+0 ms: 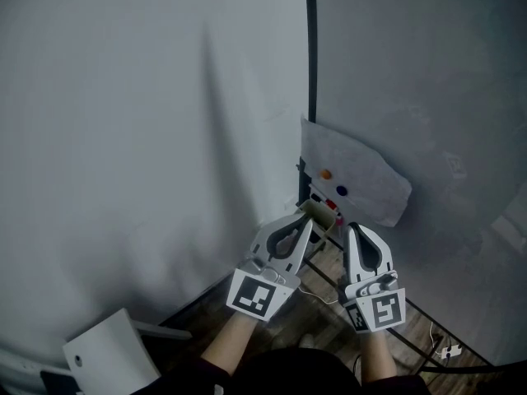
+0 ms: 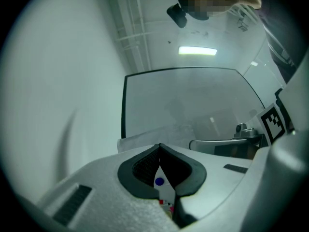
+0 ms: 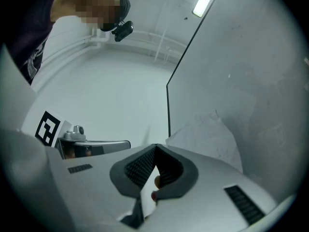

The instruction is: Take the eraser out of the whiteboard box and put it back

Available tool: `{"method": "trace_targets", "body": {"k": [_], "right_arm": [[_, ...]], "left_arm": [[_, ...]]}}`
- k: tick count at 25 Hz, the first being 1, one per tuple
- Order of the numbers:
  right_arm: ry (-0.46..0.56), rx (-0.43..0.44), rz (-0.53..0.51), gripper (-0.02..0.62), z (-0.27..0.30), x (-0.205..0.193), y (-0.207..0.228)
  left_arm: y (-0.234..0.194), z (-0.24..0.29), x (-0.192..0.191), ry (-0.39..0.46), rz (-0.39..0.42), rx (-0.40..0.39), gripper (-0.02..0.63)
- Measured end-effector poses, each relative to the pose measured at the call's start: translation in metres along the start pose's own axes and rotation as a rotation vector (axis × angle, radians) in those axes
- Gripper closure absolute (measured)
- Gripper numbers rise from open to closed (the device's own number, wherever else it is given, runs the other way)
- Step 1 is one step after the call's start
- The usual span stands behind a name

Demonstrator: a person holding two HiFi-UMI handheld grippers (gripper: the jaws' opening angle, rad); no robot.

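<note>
- Filling the left half of the head view: a plain pale wall.
- Whiteboard takes up the right half. Its black frame edge runs vertically along the whiteboard's left edge, against the wall.
- White sheet lies flat on the whiteboard near its lower left corner, creased, with its right end jutting out.
- Wood-look floor shows below the whiteboard's lower edge.
- White boxy object stands on the floor well left of both grippers. What it is cannot be told.
- Left gripper: jaws closed tip to tip with nothing between the pads. Its tips sit at the whiteboard's lower left corner.
- Right gripper: jaws likewise pressed together at the tips and empty. It sits just right of the left gripper, not touching it, and points at the sheet's lower edge.
- Whiteboard box: a small dark holder at the whiteboard's lower left corner, under the sheet's lower edge. Its contents are dim.
- Eraser: an olive-tan block at the box, immediately ahead of the left gripper's tips. Contact cannot be told.
- Orange magnet and blue magnet sit on the sheet near its left edge.
</note>
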State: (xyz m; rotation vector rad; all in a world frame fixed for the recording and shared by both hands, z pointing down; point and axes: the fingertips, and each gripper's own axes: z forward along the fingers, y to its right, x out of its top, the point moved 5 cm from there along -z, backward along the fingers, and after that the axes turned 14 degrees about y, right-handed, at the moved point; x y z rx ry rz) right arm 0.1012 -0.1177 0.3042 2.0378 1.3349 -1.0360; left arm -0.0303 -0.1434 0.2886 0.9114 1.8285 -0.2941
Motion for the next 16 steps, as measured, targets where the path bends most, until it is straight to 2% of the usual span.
{"method": "trace_targets", "body": {"k": [16], "right_arm": [[-0.007, -0.01, 0.003, 0.594, 0.0013, -0.0025, -0.0001]], "left_arm": [[-0.0055, -0.002, -0.0043, -0.011, -0.009, 0.01, 0.601]]}}
